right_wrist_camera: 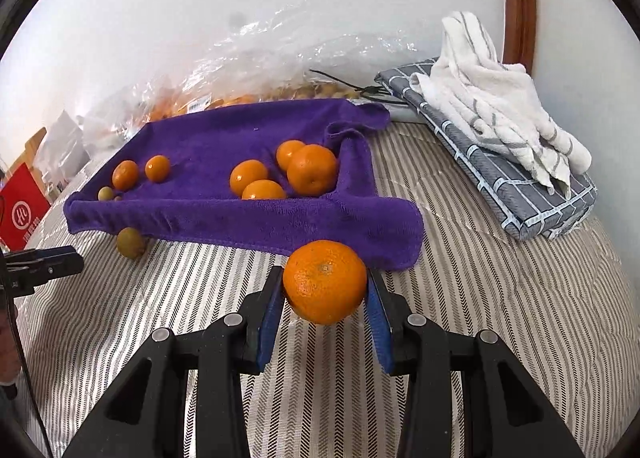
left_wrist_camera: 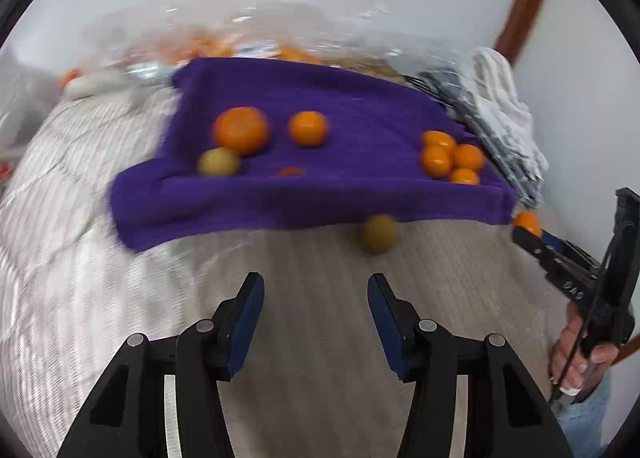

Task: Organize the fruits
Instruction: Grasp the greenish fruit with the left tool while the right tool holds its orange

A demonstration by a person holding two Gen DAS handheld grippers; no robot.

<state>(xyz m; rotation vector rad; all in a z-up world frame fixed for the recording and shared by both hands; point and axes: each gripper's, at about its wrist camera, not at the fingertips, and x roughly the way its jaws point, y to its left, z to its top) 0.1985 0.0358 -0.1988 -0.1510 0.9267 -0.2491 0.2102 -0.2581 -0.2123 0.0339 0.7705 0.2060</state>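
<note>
A purple towel (left_wrist_camera: 320, 194) (right_wrist_camera: 224, 214) lies on a striped bed cover and holds several oranges: a cluster (left_wrist_camera: 450, 158) (right_wrist_camera: 280, 174) at its right end, two oranges (left_wrist_camera: 240, 130) and a small green fruit (left_wrist_camera: 218, 162) at its left. Another green fruit (left_wrist_camera: 380, 234) (right_wrist_camera: 130, 243) lies on the cover at the towel's near edge. My left gripper (left_wrist_camera: 316, 290) is open and empty, short of that fruit. My right gripper (right_wrist_camera: 325, 282) is shut on an orange (right_wrist_camera: 325, 282) held above the cover, near the towel's front right corner; it also shows in the left wrist view (left_wrist_camera: 527, 223).
A clear plastic bag (right_wrist_camera: 280, 58) with more oranges lies behind the towel against the wall. A white striped towel (right_wrist_camera: 492, 94) sits on a folded grey cloth (right_wrist_camera: 532, 194) at the right. A red box (right_wrist_camera: 20, 210) stands at far left.
</note>
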